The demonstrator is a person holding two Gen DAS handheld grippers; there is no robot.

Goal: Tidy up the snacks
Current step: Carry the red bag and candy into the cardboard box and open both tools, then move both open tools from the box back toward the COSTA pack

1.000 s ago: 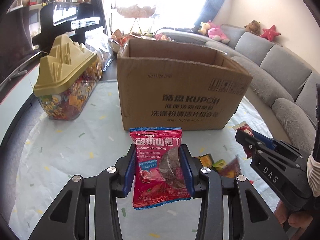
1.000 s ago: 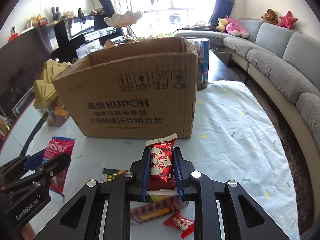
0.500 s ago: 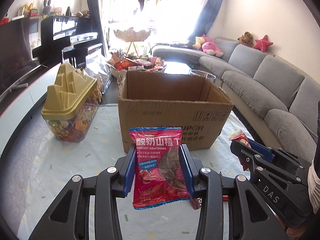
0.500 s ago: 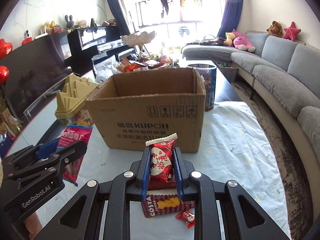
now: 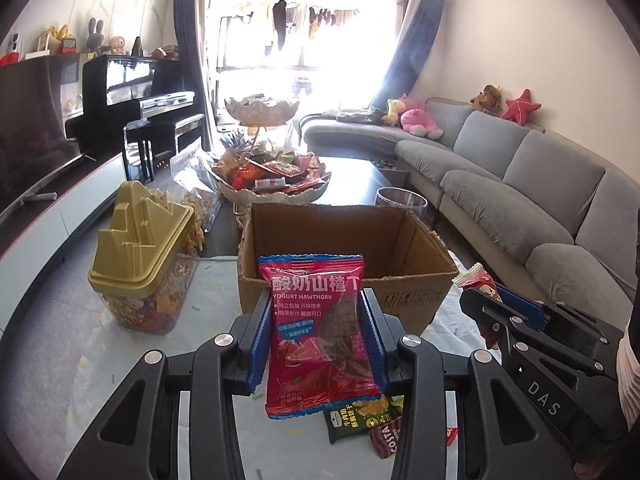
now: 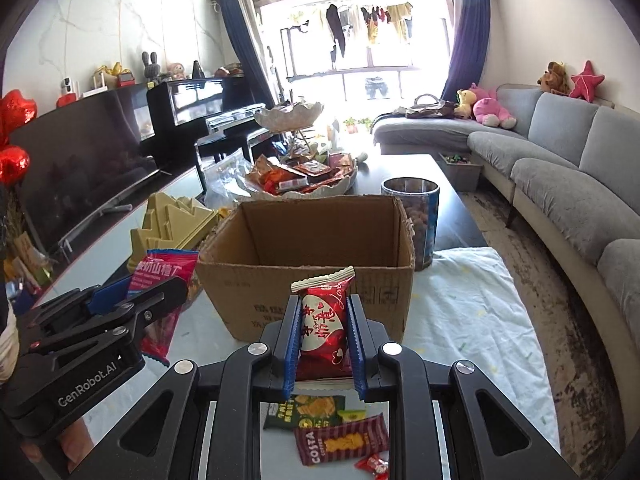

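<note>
While both grippers hang short of the one open cardboard box (image 6: 308, 280), we count two held packets and three loose ones: a green packet (image 6: 306, 411), a COSTA packet (image 6: 340, 440) and a small red candy (image 6: 374, 467) on the cloth-covered table (image 6: 472, 312). We find the left gripper (image 5: 316, 340) clamped on one pink yogurt hawthorn packet (image 5: 320, 336), upright, long axis vertical, print facing the camera. We find the right gripper (image 6: 322, 342) closed narrow on one red snack packet (image 6: 324, 328), also upright, crimped end up.

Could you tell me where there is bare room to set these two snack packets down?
The brown cardboard box looks empty as far as its inside shows. The white cloth right of it, toward the grey sofa, is bare. Crowded: the green packet and maroon Costa packet below the grippers.
</note>
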